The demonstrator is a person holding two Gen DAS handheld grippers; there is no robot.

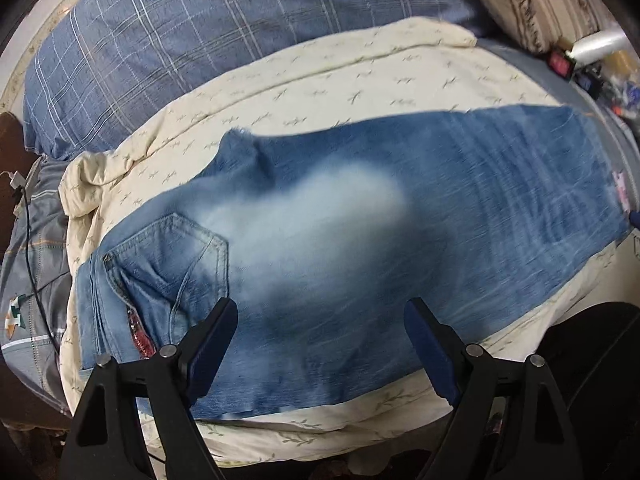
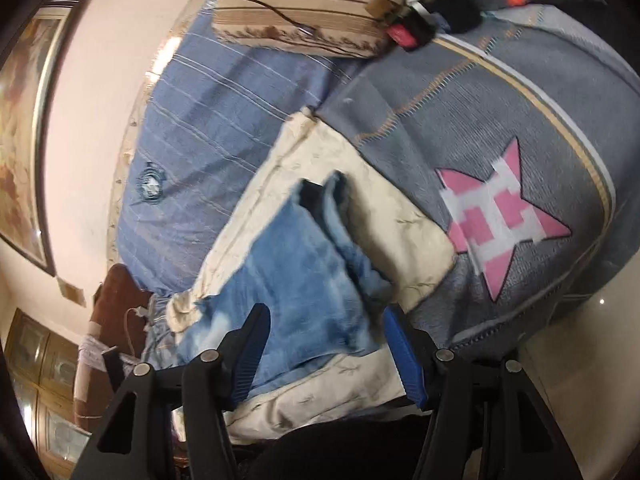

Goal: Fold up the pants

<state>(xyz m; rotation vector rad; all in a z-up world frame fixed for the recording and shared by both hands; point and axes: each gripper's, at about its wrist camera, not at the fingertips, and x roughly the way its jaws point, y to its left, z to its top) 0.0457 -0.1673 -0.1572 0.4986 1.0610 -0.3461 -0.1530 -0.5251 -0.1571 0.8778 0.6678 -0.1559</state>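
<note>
Faded blue denim pants (image 1: pixel 360 216) lying flat on a cream leaf-print quilt (image 1: pixel 360 76), both tongs empty.
The left gripper (image 1: pixel 320 320) is hovering wide open over the pants beside the stitched back pocket (image 1: pixel 176 252); the right gripper (image 2: pixel 326 320) is hanging wide open above the leg end, gripping nothing. A blue plaid pillow (image 1: pixel 160 52) is resting behind the quilt.

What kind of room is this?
Most likely a bedroom. The jeans lie on a cream quilt spread over a bed, with a blue plaid pillow behind and a framed picture on the wall.
</note>
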